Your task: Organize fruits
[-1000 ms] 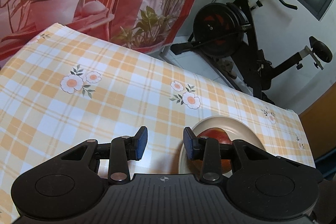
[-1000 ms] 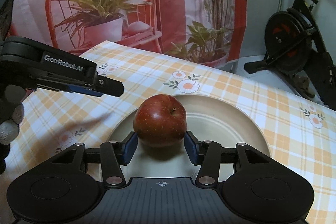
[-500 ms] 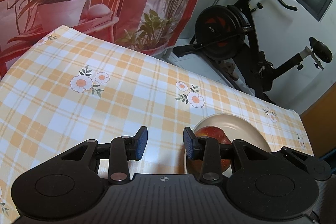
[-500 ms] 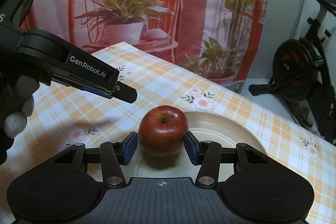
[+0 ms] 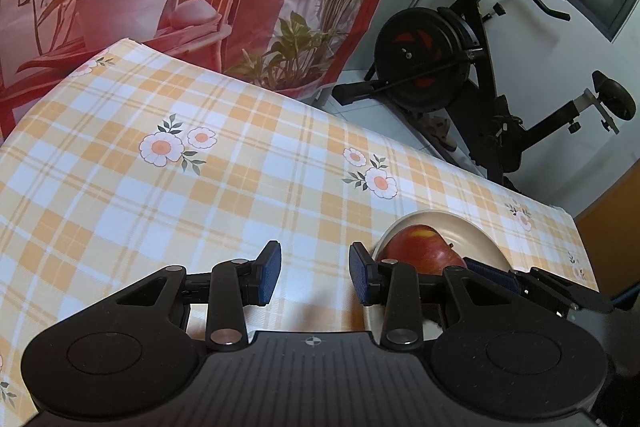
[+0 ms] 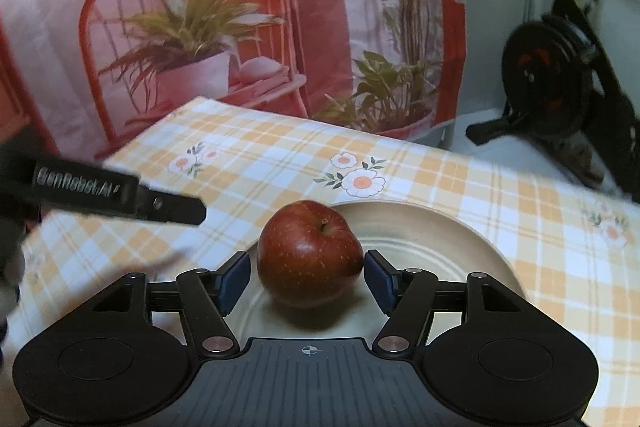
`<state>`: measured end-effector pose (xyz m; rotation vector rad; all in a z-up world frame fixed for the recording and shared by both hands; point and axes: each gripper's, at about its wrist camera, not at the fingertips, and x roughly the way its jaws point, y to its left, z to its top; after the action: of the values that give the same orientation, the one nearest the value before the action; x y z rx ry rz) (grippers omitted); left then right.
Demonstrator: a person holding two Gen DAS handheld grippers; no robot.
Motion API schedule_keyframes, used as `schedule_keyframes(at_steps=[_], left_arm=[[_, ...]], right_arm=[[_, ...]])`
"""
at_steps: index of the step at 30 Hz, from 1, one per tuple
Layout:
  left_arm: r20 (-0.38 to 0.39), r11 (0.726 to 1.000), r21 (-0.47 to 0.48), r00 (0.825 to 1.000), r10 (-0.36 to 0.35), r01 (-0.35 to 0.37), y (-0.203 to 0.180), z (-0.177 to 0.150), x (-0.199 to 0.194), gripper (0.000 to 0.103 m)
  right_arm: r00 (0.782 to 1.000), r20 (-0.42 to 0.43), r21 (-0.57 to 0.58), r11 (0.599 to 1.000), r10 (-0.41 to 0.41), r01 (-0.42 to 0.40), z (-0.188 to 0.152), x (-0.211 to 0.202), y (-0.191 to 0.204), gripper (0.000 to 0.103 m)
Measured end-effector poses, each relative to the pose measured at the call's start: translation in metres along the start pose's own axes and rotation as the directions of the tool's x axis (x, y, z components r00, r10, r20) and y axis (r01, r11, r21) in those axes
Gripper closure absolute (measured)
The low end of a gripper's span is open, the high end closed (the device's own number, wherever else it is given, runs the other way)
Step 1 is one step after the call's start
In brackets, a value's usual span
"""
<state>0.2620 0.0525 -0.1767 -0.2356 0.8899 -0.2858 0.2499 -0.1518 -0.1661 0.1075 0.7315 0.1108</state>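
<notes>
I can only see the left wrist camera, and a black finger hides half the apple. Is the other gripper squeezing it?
Observer: No. In the right wrist view the right gripper has just been opening its jaws. The apple sits between them, with a gap at the pad on the picture's left.
Operator: Is the apple standing up?
Observer: Yes, its stem points up.
Operator: Is it in the middle of the plate?
Observer: No, it rests on the left part of the plate in that view.
</notes>
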Motion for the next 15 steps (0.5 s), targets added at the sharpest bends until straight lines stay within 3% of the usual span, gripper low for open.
schedule_keyframes(at_steps=[10, 13, 15], left_arm=[[-0.004, 1.000, 0.008, 1.000, 0.000, 0.000, -0.001, -0.003, 0.000, 0.064], [-0.005, 1.000, 0.014, 1.000, 0.002, -0.002, -0.002, -0.004, 0.000, 0.064], [-0.004, 1.000, 0.017, 1.000, 0.003, -0.003, -0.003, -0.003, 0.000, 0.064]], right_arm=[[1.000, 0.004, 0.193, 0.981, 0.019, -0.019, 0.000, 0.015, -0.026, 0.042], [1.000, 0.000, 0.148, 0.989, 0.004, -0.004, 0.001, 0.014, -0.024, 0.043], [0.999, 0.004, 0.072, 0.996, -0.051, 0.051, 0.001, 0.011, -0.016, 0.044]])
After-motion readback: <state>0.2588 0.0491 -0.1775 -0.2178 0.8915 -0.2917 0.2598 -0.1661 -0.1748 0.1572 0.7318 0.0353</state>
